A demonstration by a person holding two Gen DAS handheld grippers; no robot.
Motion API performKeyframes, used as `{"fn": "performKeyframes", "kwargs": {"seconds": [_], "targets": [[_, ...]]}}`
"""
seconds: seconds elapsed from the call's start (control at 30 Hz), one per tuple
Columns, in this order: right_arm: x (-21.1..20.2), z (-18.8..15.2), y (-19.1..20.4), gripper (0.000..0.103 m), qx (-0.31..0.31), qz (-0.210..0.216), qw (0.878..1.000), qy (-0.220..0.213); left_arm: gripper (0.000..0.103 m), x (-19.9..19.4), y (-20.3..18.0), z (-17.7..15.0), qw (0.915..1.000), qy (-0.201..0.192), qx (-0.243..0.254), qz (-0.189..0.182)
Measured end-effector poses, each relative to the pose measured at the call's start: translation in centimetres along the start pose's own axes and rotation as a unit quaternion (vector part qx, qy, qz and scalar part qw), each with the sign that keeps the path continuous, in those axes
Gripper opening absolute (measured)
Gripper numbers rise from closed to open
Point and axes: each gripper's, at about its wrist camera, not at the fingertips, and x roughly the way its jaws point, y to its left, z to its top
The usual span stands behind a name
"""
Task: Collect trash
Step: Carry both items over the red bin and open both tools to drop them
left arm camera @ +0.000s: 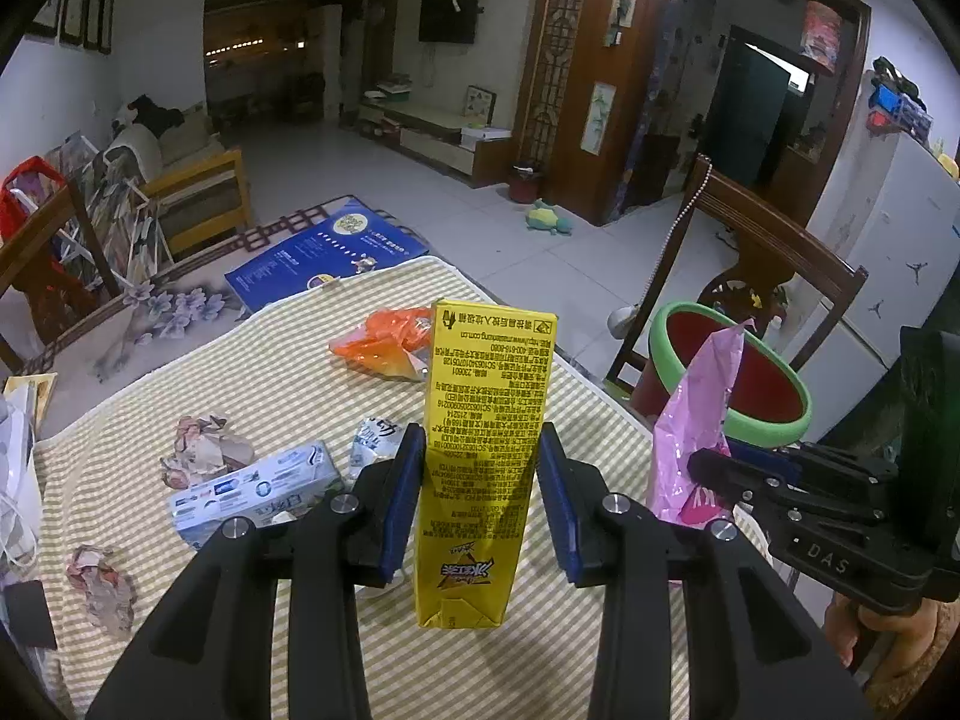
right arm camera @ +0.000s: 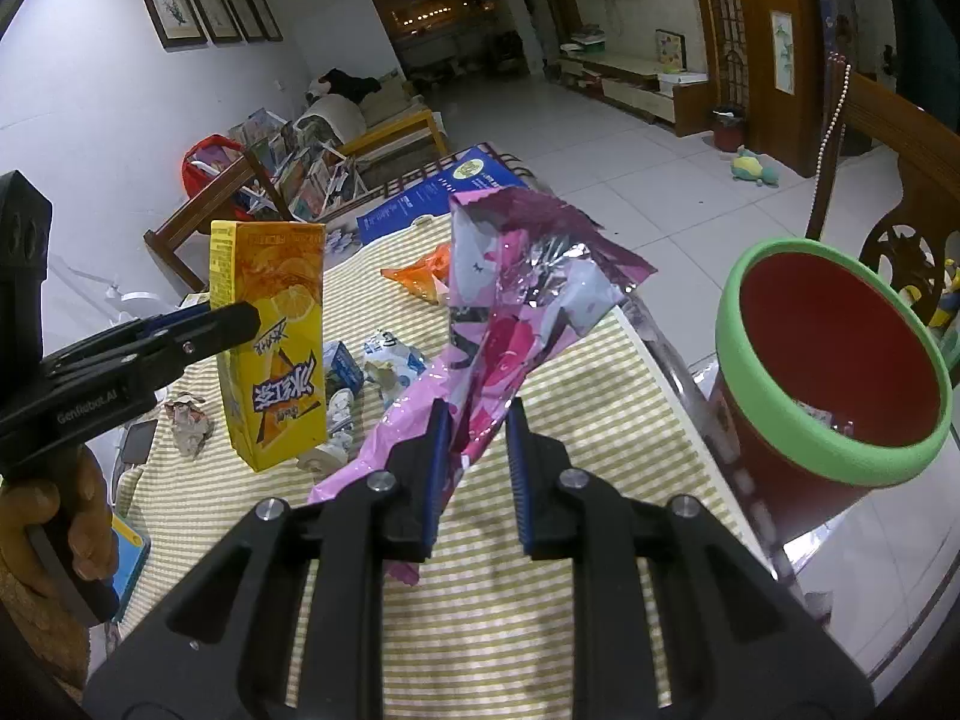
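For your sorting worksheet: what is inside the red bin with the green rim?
In the red bin, a few small scraps of litter lie at the bottom near the front wall. The rim hides the rest of the bottom.

yellow carton, pink wrapper, orange bag, red bin with green rim, yellow-and-white striped desk cloth.

Glossy pink foil wrapper; printed yellow cardboard carton.

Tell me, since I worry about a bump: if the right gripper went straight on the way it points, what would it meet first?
Probably nothing beyond the pink wrapper the right gripper already holds; past it, perhaps the orange wrapper, though depth is unclear.
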Motion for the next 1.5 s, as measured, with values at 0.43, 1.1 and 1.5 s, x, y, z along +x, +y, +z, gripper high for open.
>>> {"fn": "performKeyframes", "kwargs": {"seconds": [0.43,1.1,1.5], "targets": [[0.7,1.2,-2.3,0.019,-0.004,0.02,1.0,0.007,0.035,2.0,-2.1,0.5,0.9997,0.014,-0.016,0.013],[0.0,2.0,-6.4,0.019,0.012,0.037,0.999,0.0,0.035,3.7,-6.4,2.2,0.9995,0.026,-0.013,0.014],[-2.4,2.4,-11.1,0.019,0.036,0.015,0.999,-0.022,0.035,5.1,-10.4,3.4,0.9997,0.024,0.001,-0.005]]}}
